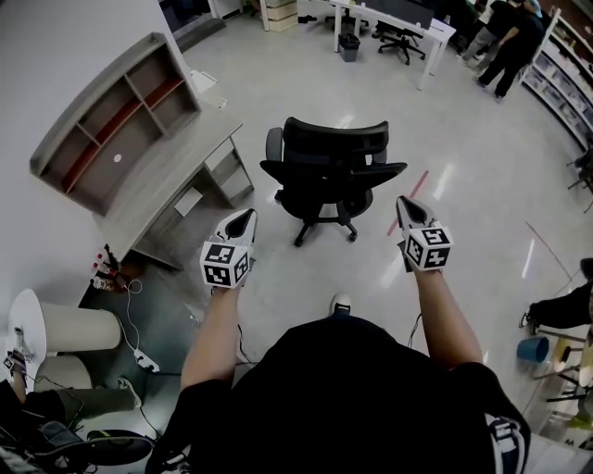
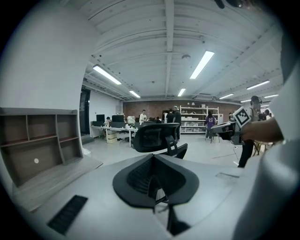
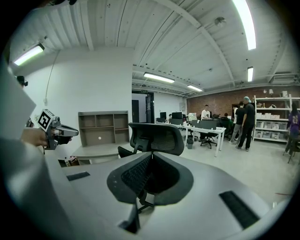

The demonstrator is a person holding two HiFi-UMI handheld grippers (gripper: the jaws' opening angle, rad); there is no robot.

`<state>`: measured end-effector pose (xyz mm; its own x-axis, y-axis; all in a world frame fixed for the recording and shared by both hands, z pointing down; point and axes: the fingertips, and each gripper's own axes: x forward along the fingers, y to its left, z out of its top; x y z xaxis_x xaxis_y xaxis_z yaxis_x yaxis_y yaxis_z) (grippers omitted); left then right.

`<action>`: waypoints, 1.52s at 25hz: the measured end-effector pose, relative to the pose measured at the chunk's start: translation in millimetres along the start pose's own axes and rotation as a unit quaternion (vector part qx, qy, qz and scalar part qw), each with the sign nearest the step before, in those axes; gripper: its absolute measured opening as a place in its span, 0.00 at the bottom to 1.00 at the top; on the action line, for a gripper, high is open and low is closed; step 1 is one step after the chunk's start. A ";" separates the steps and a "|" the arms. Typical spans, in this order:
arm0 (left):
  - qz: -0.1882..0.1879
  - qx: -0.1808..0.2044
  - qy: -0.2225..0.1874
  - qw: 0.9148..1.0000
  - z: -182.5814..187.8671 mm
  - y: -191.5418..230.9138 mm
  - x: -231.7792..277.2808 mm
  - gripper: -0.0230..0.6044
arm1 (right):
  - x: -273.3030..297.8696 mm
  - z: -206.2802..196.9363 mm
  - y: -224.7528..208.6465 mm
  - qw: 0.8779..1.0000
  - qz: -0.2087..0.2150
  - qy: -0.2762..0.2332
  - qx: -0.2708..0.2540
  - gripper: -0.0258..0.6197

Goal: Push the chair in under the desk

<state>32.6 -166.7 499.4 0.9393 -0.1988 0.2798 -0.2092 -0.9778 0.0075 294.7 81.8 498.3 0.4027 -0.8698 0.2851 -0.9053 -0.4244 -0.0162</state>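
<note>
A black mesh office chair (image 1: pixel 329 167) stands on the pale floor with its back toward me, out from the grey desk (image 1: pixel 167 190) with a shelf hutch at the left. My left gripper (image 1: pixel 243 218) is shut and empty, short of the chair's left side. My right gripper (image 1: pixel 405 205) is also shut and empty, near the chair's right armrest and apart from it. In the left gripper view the chair (image 2: pixel 154 136) rises just beyond the closed jaws, desk (image 2: pixel 51 176) at left. In the right gripper view the chair (image 3: pixel 157 138) is straight ahead, desk (image 3: pixel 96 151) behind at left.
A red tape line (image 1: pixel 408 202) marks the floor right of the chair. Cables and a power strip (image 1: pixel 139 356) lie near the desk's near end. Another desk with a chair (image 1: pixel 400 28) and people (image 1: pixel 510 42) are at the back. A blue bucket (image 1: pixel 533 349) sits at right.
</note>
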 end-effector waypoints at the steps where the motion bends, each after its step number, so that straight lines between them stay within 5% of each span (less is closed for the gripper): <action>1: 0.002 -0.001 0.002 1.000 1.3 1.5 7.4 0.06 | 7.3 1.1 -5.4 1.000 0.002 0.001 0.001 0.04; 22: 0.030 -0.007 0.016 0.999 41.4 3.0 152.1 0.06 | 111.6 18.0 -127.7 1.000 0.026 0.010 0.010 0.04; 38: 0.050 -0.008 0.024 0.998 45.8 4.3 182.6 0.06 | 143.8 18.6 -154.3 0.999 0.045 0.009 0.012 0.04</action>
<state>215.7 -210.3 506.6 0.8999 -0.2912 0.3247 -0.3052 -0.9523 -0.0081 494.8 17.5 524.0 0.3168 -0.9004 0.2982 -0.9341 -0.3507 -0.0664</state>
